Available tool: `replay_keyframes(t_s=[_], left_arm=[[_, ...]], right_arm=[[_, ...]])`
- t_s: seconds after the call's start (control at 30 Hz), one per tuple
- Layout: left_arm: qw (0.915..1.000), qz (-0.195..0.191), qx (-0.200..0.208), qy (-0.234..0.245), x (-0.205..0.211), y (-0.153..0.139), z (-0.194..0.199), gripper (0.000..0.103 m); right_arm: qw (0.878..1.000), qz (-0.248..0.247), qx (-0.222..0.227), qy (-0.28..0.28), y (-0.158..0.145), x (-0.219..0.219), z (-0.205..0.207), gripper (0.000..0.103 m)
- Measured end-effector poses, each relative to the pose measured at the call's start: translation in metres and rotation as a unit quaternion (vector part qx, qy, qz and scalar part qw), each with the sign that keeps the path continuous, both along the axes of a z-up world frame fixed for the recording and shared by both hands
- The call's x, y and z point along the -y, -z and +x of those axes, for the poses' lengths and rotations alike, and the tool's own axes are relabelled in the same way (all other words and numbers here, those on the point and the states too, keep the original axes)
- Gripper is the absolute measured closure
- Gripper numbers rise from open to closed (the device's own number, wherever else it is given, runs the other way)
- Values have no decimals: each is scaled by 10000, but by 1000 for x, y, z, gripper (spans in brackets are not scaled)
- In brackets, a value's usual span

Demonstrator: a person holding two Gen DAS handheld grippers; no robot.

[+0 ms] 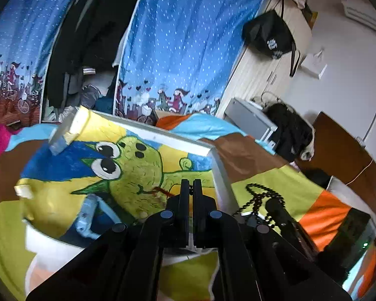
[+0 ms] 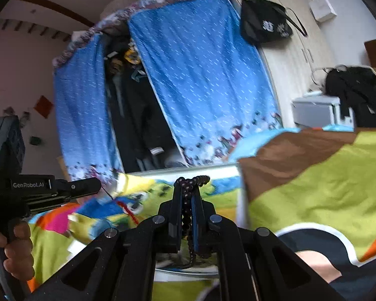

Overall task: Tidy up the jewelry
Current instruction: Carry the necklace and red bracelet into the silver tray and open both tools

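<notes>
Black matte fingers of the right gripper (image 2: 187, 188) were pinched nearly together on a string of dark round beads (image 2: 188, 200), which looped over the fingertips and ran down between them, its lower end lost behind the linkage. Seen from the left wrist, the same beads (image 1: 259, 197) hung above the patchwork bedcover (image 1: 283, 183) of lime, brown and orange cloth. Narrowly gapped, the left gripper (image 1: 191, 184) held a thin dark-red cord (image 1: 163, 190), faint and hard to trace, over a white-framed canvas painted with a green cartoon creature (image 1: 135, 165). A hand (image 2: 15, 245) gripped the left tool's handle. Motion blur smeared the right wrist view.
</notes>
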State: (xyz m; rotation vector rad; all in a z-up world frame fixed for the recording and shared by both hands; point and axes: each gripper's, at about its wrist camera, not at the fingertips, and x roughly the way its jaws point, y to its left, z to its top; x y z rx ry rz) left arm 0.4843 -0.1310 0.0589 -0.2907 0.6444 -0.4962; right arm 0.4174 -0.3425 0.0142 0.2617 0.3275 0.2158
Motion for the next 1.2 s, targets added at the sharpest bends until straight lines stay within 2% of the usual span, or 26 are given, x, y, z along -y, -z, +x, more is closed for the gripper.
replay_keyframes(t_s=[0.17,0.37,0.87,1.03,1.2], left_arm=[[9991,-71,-413,-46,6,43,16,103],[9972,86,-737,-92,7,73,17,103],[9950,273,-966,-15,9,88,19,103],[9948,315,-972,15,9,88,20,103],[9948,388,-943,29,11,87,20,103]], right_arm=[[9985,-66,-538,6,25,4,13,97],[9951,-276,-945,-19,44,0,22,97],[9947,-500,-889,-83,45,-6,54,97],[9965,-493,-667,-45,37,-6,61,97],[9931,-738,-901,-122,40,-14,66,96]])
